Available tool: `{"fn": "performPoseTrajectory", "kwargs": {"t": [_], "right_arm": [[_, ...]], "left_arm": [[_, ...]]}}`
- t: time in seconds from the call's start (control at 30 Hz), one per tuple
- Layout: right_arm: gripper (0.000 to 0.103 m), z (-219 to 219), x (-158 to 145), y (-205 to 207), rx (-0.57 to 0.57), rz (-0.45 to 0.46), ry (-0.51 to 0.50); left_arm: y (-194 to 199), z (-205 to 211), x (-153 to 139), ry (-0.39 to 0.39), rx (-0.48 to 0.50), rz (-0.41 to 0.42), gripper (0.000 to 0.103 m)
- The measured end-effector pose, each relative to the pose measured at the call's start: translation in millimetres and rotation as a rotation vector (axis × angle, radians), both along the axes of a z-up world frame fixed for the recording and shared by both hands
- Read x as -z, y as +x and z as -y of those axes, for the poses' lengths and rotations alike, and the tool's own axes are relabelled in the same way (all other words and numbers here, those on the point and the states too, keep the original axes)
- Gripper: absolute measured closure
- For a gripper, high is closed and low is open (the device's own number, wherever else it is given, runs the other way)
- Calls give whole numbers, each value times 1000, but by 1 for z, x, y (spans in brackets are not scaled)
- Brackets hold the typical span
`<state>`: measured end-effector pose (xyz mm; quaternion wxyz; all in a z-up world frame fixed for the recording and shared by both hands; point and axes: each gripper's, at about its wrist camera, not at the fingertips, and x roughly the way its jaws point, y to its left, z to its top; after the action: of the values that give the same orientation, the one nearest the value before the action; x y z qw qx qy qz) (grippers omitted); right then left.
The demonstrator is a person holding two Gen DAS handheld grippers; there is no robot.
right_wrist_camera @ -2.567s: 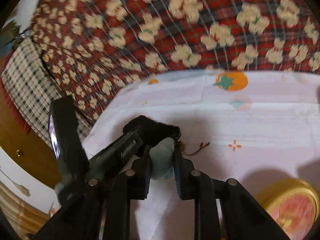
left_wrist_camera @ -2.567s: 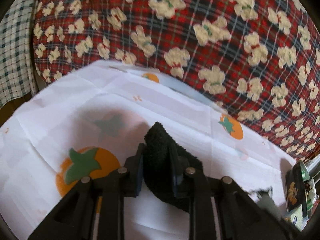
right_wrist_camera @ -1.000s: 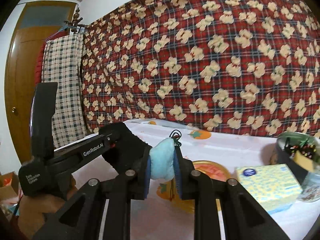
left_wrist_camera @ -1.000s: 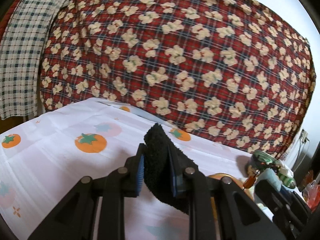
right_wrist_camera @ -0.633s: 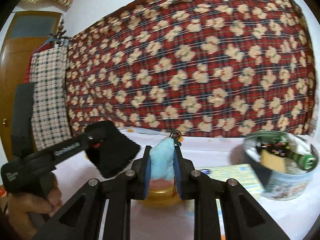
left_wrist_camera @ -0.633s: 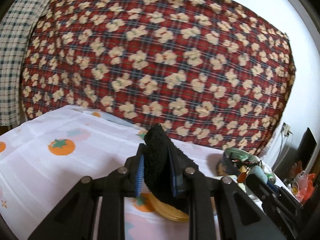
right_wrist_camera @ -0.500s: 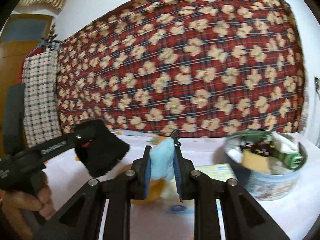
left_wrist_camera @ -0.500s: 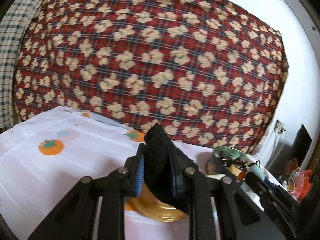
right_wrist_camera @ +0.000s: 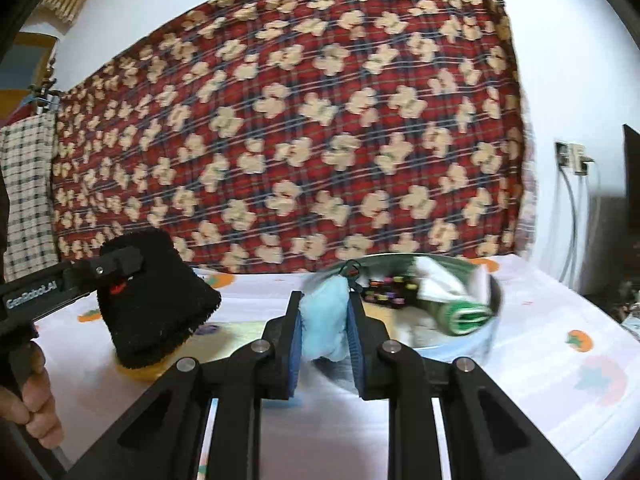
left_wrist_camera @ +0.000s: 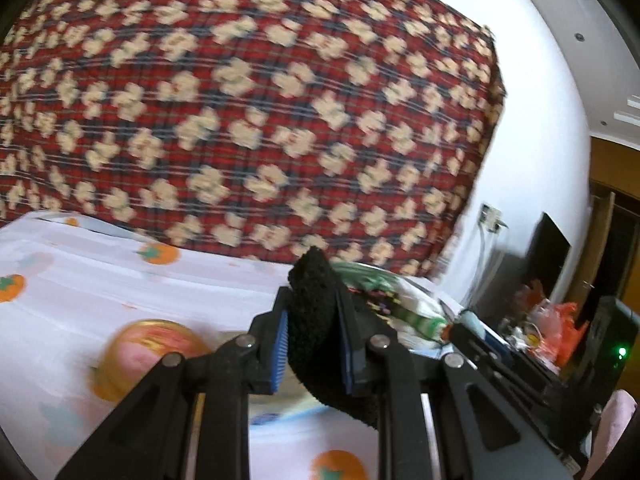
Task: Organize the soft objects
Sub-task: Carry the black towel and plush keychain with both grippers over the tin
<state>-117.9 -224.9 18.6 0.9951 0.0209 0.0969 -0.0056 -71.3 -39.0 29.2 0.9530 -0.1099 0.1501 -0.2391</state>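
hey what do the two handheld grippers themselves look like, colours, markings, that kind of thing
Both are matte black plastic. The right gripper and left gripper have angular strut linkages with round silver pivot bolts and ribbed blue pads lining the fingers. White "GenRobot.AI" lettering runs along the left gripper's body, which a bare hand grips.

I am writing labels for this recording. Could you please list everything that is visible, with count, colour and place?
black fuzzy cloth: 1, black, in the left gripper
plush toy: 1, light blue, in the right gripper
round tin: 1, silver, full of small items, on the table behind the toy
round lid: 1, gold and pink, on the table at the left
tablecloth: 1, white with orange fruit print
blanket: 1, red plaid with cream flowers, behind
left gripper: 1, black
right gripper: 1, black
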Motion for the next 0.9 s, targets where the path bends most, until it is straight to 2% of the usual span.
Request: {"fn": "performPoseTrajectory", "kwargs": {"t": [0.37,0.7,0.9], "right_arm": [[81,65,-6,8,103,3,-42],[81,91,-24,38,127,42,-110],[81,105,-27,65,137,36,-111]], "left_arm": [[20,73,-5,29,104,7,84],[54,124,-16,61,111,23,84],[75,140,-16,73,93,18,84]]}}
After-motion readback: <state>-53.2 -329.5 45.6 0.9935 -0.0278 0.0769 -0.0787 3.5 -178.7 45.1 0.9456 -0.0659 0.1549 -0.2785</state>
